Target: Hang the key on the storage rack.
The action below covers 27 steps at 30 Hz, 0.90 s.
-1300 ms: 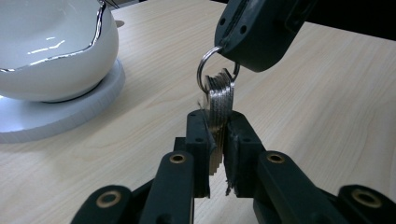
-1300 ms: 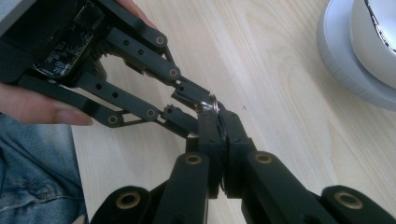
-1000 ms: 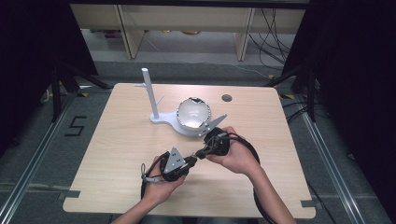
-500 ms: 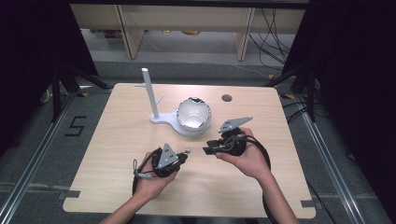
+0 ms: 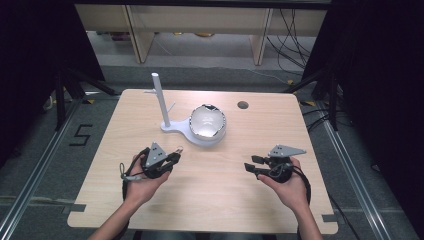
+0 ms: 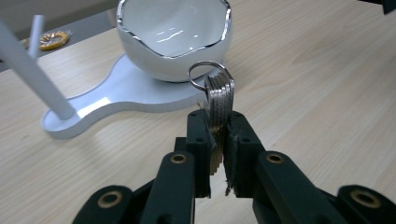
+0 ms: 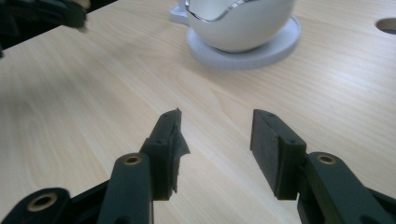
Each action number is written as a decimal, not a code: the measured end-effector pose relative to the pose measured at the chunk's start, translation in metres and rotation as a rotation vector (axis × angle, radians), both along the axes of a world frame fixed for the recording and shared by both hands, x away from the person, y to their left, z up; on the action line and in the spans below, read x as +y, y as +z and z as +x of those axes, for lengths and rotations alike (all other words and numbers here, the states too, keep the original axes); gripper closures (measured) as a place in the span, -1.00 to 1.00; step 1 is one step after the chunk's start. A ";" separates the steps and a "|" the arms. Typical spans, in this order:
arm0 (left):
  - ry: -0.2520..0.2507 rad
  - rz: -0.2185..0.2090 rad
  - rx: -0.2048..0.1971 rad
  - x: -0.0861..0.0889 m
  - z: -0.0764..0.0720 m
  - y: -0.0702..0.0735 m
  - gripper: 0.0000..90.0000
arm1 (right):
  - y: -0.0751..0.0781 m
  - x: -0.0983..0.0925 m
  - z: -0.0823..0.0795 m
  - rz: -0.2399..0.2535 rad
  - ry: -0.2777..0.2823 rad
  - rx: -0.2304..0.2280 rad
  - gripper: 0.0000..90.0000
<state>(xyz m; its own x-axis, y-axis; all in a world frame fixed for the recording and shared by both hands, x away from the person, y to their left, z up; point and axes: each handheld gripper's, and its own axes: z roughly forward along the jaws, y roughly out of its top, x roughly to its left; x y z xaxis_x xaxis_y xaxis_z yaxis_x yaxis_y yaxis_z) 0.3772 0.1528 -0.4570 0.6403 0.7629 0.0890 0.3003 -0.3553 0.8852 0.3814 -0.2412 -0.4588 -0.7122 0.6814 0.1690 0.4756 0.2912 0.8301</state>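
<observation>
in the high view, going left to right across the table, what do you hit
left gripper clamped on a bunch of keys → white post of the stand → white bowl → round hole in the tabletop → right gripper, jaws just opened and empty

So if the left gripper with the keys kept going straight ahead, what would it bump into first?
Probably the white bowl. The left gripper, shut on the keys, points right at it, and the bowl's flat white stand lies just below that line. Bare table lies in between, though depth is hard to judge.
</observation>
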 end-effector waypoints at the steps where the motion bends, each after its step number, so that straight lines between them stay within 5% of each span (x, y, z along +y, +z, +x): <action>1: 0.006 -0.001 -0.001 0.004 0.001 0.002 0.80 | -0.004 -0.003 -0.004 0.005 -0.030 0.003 0.16; 3: 0.026 -0.009 -0.013 0.017 0.005 0.007 0.80 | -0.015 -0.010 -0.008 0.001 -0.072 -0.061 0.14; 4: 0.026 -0.009 -0.013 0.017 0.005 0.007 0.80 | -0.020 -0.010 -0.012 0.038 -0.099 -0.052 0.13; 8: 0.065 -0.009 -0.051 0.040 0.011 0.023 0.80 | -0.035 -0.018 -0.019 0.039 -0.143 -0.074 0.12; 9: 0.065 -0.009 -0.051 0.040 0.011 0.023 0.80 | -0.037 -0.018 -0.023 0.057 -0.163 -0.051 0.12; 11: 0.088 -0.020 -0.054 0.046 0.012 0.027 0.80 | -0.038 -0.022 -0.022 0.034 -0.151 -0.082 0.12; 15: 0.139 -0.040 -0.066 0.057 0.019 0.034 0.80 | -0.039 -0.023 -0.027 0.071 -0.173 -0.028 0.11; 16: 0.151 -0.037 -0.066 0.059 0.019 0.035 0.80 | -0.040 -0.024 -0.025 0.059 -0.165 -0.065 0.10; 21: 0.177 -0.044 -0.068 0.065 0.023 0.038 0.80 | -0.041 -0.024 -0.025 0.071 -0.153 -0.068 0.10; 23: 0.189 -0.046 -0.068 0.068 0.024 0.040 0.80 | -0.040 -0.023 -0.029 0.084 -0.178 -0.027 0.10; 24: 0.198 -0.051 -0.071 0.069 0.026 0.041 0.80 | -0.041 -0.026 -0.027 0.088 -0.163 -0.064 0.10; 27: 0.202 -0.053 -0.078 0.072 0.028 0.044 0.80 | -0.041 -0.029 -0.027 0.091 -0.173 -0.079 0.11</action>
<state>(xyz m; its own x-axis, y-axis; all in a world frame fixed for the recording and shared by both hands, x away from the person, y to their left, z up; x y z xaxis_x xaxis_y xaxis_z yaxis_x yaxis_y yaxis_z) 0.4056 0.2243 -0.4131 0.4671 0.8797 0.0885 0.2905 -0.2473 0.9244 0.3546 -0.2699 -0.4997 -0.5995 0.7790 0.1839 0.4447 0.1331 0.8857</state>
